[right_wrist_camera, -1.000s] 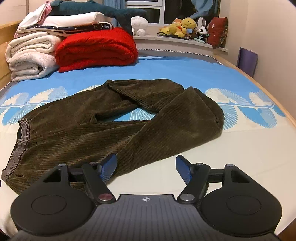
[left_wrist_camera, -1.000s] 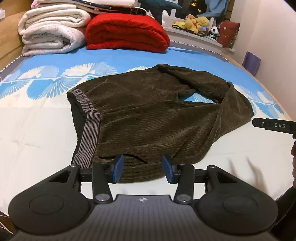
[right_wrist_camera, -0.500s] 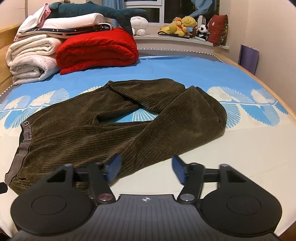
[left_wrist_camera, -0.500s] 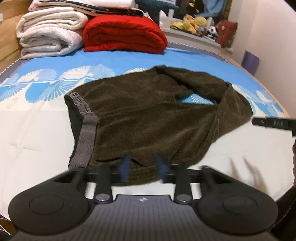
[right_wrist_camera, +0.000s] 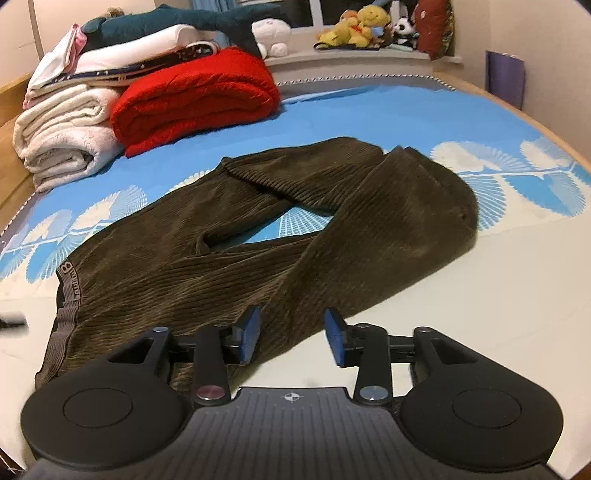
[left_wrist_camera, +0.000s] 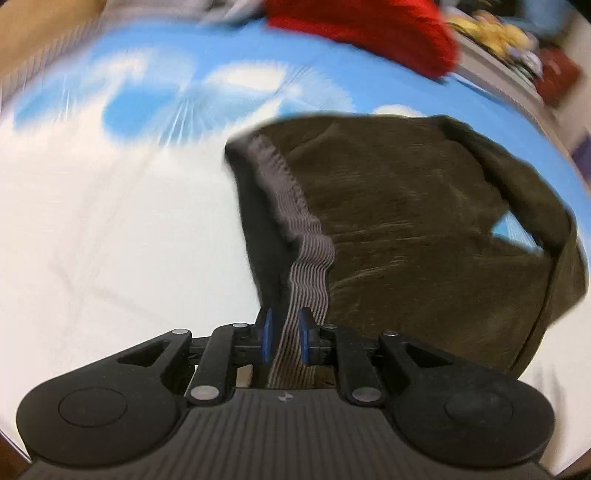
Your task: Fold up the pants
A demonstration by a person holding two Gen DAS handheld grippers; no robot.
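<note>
— What do we see around the bed (right_wrist_camera: 369,110)?
— Its blue sheet with white fan prints fills our view. At ten o'clock a red blanket (right_wrist_camera: 195,99) sits beside rolled white blankets (right_wrist_camera: 62,147). At one o'clock, plush toys (right_wrist_camera: 354,31) line a window ledge (right_wrist_camera: 351,61); pale wall (right_wrist_camera: 517,29) at two.

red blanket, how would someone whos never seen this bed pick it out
Look to the far end of the blue-and-white bed, left of the windowsill. The red blanket lies folded there beside a roll of cream blankets. It is the only bright red bedding in the pile.
</note>
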